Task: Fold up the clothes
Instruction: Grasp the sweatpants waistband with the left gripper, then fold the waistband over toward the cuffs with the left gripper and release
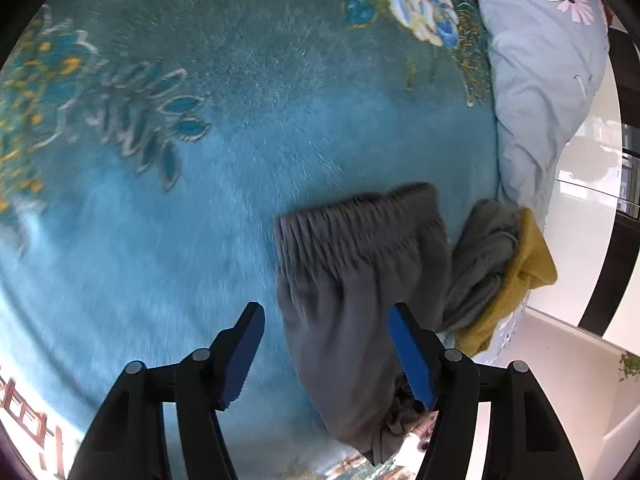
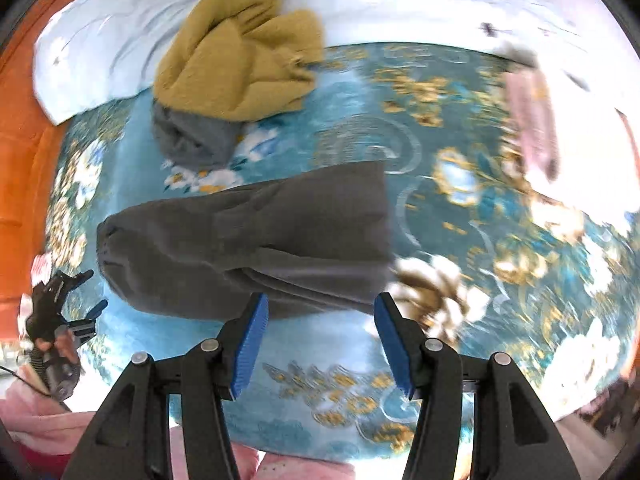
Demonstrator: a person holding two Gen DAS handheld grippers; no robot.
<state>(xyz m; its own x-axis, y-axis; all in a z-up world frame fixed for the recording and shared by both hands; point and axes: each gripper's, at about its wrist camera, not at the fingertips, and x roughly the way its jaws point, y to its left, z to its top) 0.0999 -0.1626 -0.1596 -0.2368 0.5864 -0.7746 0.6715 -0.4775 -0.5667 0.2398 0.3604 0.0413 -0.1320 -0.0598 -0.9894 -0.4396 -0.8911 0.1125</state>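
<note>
Grey trousers lie folded on a teal flowered blanket, elastic waistband to the left. In the left wrist view the trousers show waistband up, right of centre. My left gripper is open and empty, its right finger over the trousers' edge. It also shows small at the left of the right wrist view. My right gripper is open and empty just in front of the trousers. A mustard garment lies on another grey garment behind them.
A pale blue flowered pillow lies at the blanket's far right edge. A pink garment lies at the right in the right wrist view. An orange wall is at the left, and pink cloth near the front.
</note>
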